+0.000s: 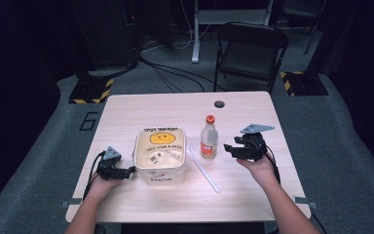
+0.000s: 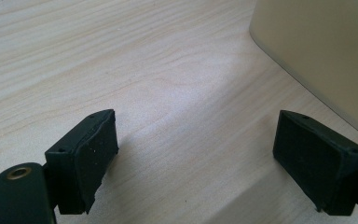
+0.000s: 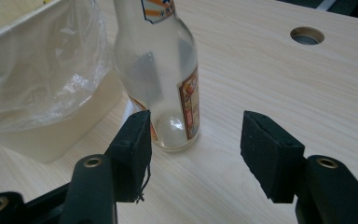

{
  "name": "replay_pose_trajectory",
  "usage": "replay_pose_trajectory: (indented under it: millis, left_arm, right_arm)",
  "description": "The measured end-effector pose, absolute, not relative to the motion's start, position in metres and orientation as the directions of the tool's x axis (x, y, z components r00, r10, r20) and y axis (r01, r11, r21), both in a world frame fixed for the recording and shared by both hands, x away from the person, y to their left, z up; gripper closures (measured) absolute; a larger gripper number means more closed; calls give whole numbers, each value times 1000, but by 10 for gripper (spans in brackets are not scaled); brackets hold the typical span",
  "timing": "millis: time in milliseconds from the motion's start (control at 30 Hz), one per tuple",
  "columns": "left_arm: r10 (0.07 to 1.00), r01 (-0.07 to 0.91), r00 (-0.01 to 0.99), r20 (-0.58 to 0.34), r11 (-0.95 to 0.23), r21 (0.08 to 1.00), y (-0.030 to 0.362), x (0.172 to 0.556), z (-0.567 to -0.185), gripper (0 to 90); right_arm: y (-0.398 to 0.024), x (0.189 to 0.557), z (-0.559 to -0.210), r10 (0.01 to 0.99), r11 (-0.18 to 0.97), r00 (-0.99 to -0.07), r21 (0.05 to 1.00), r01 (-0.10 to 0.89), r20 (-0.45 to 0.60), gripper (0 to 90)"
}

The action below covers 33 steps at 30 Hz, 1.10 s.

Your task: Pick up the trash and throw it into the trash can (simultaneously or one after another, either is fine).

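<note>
Since my right hand-held gripper [image 3: 193, 154] gapes open, holding nothing, with the bottle [image 3: 161, 79] upright at its 11 o'clock on the bench [image 3: 279, 84], an off-centre close could topple it against the tub [image 3: 51, 130].

We see bare table [image 1: 253, 112] behind and to the right of the glass bottle [image 1: 208, 138]. The cream box [image 1: 159, 155] blocks its left side, close by. A white stick [image 1: 205, 174] lies on the wood in front, between our two hands.
</note>
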State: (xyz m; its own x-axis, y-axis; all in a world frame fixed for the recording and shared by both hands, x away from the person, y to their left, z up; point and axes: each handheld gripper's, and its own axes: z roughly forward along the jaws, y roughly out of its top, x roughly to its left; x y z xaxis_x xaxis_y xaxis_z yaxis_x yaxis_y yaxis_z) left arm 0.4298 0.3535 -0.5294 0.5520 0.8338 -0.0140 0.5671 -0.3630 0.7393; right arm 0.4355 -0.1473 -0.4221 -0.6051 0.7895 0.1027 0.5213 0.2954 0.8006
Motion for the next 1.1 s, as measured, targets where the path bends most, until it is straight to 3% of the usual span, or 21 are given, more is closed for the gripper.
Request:
replay_pose_trajectory:
  millis: [1100]
  left_arm:
    - [833, 564, 552, -14, -361, 743, 353, 430, -530, 136]
  right_arm:
    - [-115, 459, -391, 761, 304, -642, 822, 482, 95, 408]
